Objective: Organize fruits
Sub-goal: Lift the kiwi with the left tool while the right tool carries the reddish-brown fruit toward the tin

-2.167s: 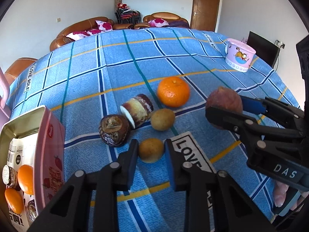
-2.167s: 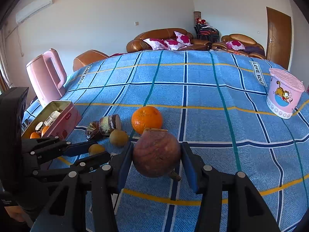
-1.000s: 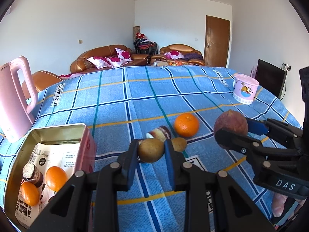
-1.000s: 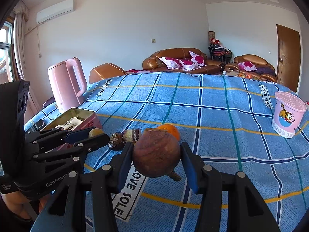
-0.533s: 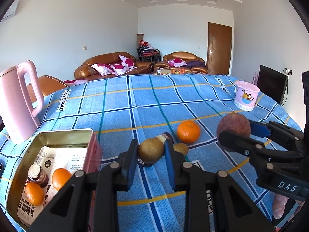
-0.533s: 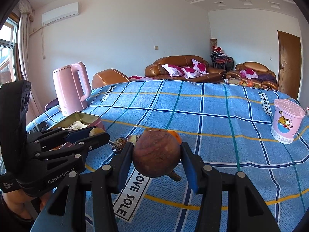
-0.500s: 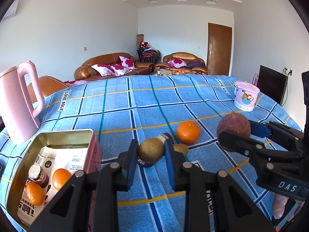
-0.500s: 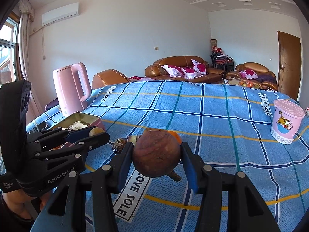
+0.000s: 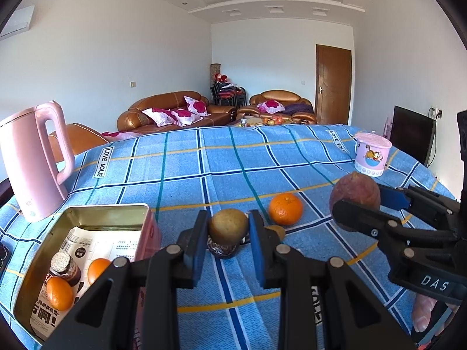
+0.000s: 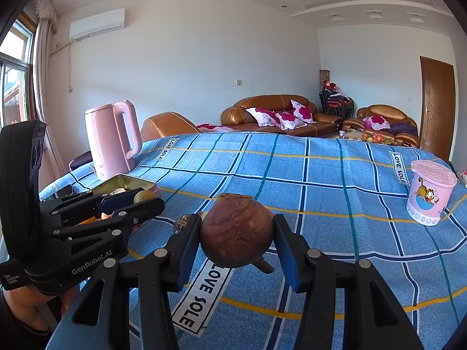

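My left gripper is shut on a small brown-yellow fruit and holds it above the blue checked cloth, right of the open tin. The tin holds two oranges and a dark jar. My right gripper is shut on a big reddish-brown fruit, also lifted; it shows in the left wrist view. An orange, another small brown fruit and a dark round item lie on the cloth below.
A pink kettle stands at the left behind the tin. A pink lidded cup stands at the far right of the table. Sofas and a door lie beyond the table.
Both grippers have risen higher with their fruits, so the table looks lower and the room fills more of each view. The left gripper has drifted slightly toward the tin.
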`<state>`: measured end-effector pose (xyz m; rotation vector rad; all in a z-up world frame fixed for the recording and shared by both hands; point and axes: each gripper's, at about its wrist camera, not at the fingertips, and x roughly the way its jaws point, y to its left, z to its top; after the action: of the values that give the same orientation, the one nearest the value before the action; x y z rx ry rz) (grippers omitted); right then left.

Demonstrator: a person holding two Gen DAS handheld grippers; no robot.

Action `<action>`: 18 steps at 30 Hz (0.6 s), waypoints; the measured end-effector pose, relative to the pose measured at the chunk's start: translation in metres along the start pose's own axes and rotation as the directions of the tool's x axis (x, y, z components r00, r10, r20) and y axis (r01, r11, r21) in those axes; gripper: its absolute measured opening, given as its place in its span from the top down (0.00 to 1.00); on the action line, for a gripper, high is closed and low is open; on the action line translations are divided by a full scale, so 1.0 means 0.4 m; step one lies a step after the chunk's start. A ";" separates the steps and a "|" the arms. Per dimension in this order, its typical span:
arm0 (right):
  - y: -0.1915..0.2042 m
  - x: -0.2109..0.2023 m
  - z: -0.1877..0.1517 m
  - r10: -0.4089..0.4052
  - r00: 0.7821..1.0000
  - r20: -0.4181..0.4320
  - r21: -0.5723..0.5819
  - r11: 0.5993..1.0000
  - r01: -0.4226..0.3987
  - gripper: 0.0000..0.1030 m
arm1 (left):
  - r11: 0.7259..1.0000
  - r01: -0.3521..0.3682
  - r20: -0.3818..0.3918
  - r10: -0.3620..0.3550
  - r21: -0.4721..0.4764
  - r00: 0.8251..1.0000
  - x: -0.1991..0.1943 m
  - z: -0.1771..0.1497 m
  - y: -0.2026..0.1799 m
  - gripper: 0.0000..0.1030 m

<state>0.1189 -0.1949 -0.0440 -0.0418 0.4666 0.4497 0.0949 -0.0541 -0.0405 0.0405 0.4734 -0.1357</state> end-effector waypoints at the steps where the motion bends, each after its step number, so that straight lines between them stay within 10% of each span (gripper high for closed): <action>1: 0.001 -0.002 0.000 0.001 1.000 0.005 -0.002 1.000 -0.001 0.50 | 1.000 0.000 0.004 0.000 0.001 1.000 -0.002 0.000 0.000 0.72; 18: 0.017 -0.028 -0.004 0.003 0.998 0.058 -0.028 1.000 -0.001 0.50 | 1.000 -0.023 0.071 0.023 -0.002 0.997 -0.033 -0.004 -0.002 0.72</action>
<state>0.1064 -0.1936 -0.0402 -0.0553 0.4032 0.4583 0.0824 -0.0532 -0.0357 0.0396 0.4020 -0.1137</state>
